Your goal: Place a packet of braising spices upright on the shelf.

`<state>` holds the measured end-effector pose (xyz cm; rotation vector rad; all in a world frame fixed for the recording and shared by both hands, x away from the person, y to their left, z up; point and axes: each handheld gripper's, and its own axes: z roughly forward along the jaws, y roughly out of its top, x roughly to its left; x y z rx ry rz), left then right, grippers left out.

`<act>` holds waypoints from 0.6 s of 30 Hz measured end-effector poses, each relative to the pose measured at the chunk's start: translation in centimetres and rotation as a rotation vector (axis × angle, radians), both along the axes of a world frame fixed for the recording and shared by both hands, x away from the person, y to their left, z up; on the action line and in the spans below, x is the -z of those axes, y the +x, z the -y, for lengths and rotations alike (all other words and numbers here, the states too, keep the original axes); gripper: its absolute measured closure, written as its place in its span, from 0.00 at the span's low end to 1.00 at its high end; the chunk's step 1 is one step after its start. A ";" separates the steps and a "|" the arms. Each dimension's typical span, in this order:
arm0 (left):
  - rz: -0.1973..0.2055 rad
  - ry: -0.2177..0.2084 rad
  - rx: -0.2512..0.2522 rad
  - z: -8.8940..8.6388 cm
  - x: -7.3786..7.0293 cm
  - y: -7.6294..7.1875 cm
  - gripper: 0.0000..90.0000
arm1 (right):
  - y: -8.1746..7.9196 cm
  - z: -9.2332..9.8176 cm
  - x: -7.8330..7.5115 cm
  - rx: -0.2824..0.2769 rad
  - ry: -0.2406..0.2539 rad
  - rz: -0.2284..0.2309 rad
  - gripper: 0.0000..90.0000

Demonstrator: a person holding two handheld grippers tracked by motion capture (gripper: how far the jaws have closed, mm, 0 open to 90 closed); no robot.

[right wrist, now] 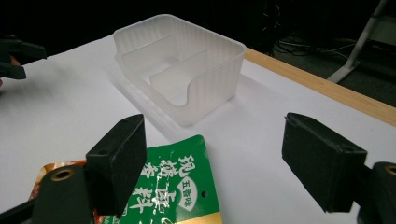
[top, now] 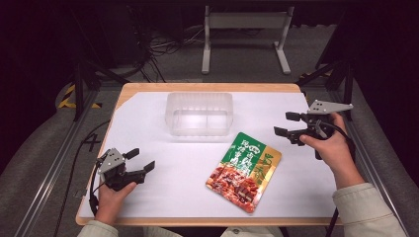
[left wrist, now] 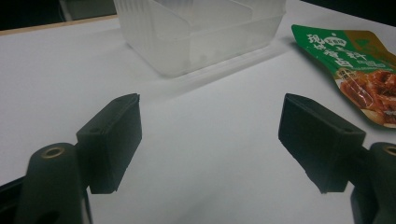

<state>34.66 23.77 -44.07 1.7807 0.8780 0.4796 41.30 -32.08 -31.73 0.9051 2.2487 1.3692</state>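
Hovering wide open, right gripper (top: pixel 286 123) faces left beside the pouch (top: pixel 244 171); left gripper (top: pixel 141 159) gapes too.

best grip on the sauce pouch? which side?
Probably the green top edge of the pouch, approached from the right by the right hand-held gripper, whose jaws stand open. The pouch lies flat on the white sheet, so only a thin edge offers purchase, and that end faces the tub.

- green, gold and red food pouch (top: pixel 244 172), sealed, lies flat, printed face up, on white table cover, near front edge, right of centre
- clear plastic bin (top: pixel 199 113), upright, empty, inner divider, behind pouch, apart from it
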 end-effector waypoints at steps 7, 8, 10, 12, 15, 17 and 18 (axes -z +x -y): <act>-0.002 0.001 0.002 0.0 0.0 0.0 0.25 | 1.4 -0.9 -0.7 -0.025 -0.046 -0.027 0.26; 0.000 0.003 0.002 0.0 0.0 0.0 0.25 | 1.5 -1.0 -0.7 -0.029 -0.054 -0.033 0.26; 0.000 0.004 0.004 0.0 0.0 0.0 0.25 | 1.9 -1.3 -0.8 -0.042 -0.074 -0.044 0.28; 0.001 0.007 0.004 0.0 0.0 0.0 0.25 | 2.1 -1.5 -0.7 -0.051 -0.092 -0.057 0.29; 0.001 0.003 0.004 0.0 0.0 0.0 0.25 | 2.3 -1.7 -0.3 -0.054 -0.102 -0.074 0.30; 0.001 0.004 0.004 0.0 0.0 0.0 0.25 | 2.7 -1.9 0.4 -0.057 -0.122 -0.105 0.32; 0.001 0.004 0.004 0.0 0.0 0.0 0.25 | 2.8 -1.9 0.6 -0.055 -0.127 -0.115 0.32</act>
